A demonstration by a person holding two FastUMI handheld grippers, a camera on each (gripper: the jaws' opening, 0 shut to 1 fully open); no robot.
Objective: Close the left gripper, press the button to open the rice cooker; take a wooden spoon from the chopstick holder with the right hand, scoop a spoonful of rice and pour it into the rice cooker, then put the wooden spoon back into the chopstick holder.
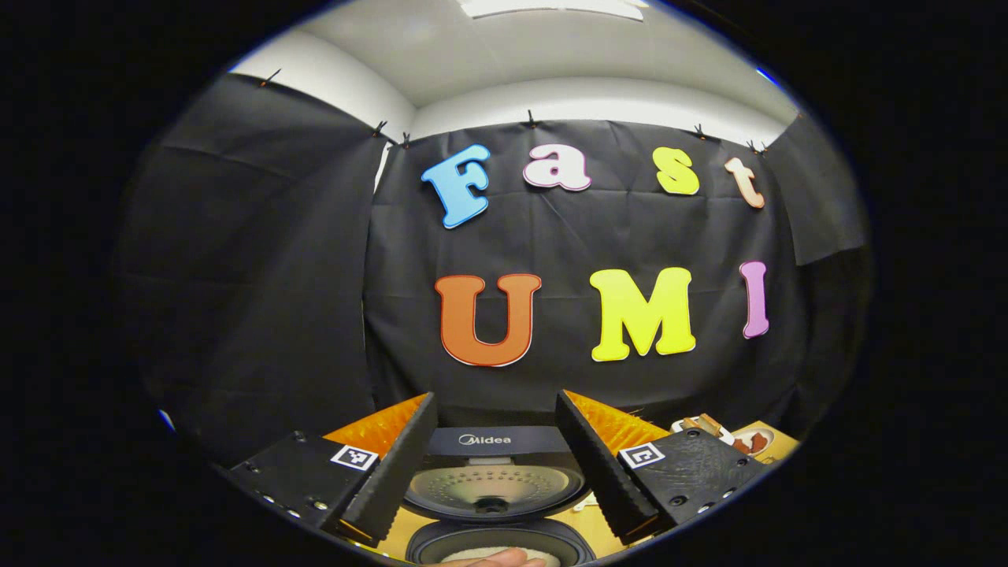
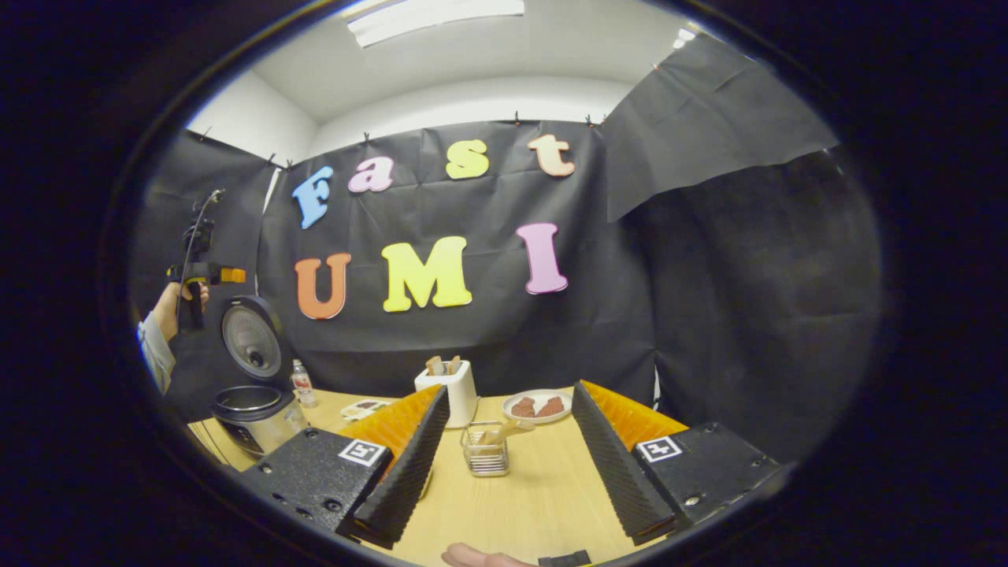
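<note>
Rice cooker [image 1: 492,504] stands on the desk [image 2: 543,488] with its lid tipped up, so the pot is ready for rice, and the left hand-held gripper [image 1: 494,465] hovers above it with fingers spread wide, gripping nothing. Right hand-held gripper [image 2: 510,465], likewise wide open and empty, faces the wire chopstick holder [image 2: 484,450], where the wooden spoon [image 2: 504,430] leans, probably lined up to pick the spoon.

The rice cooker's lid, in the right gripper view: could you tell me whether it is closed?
No: the lid stands upright, swung back above the open rice cooker at the table's left end.
</note>
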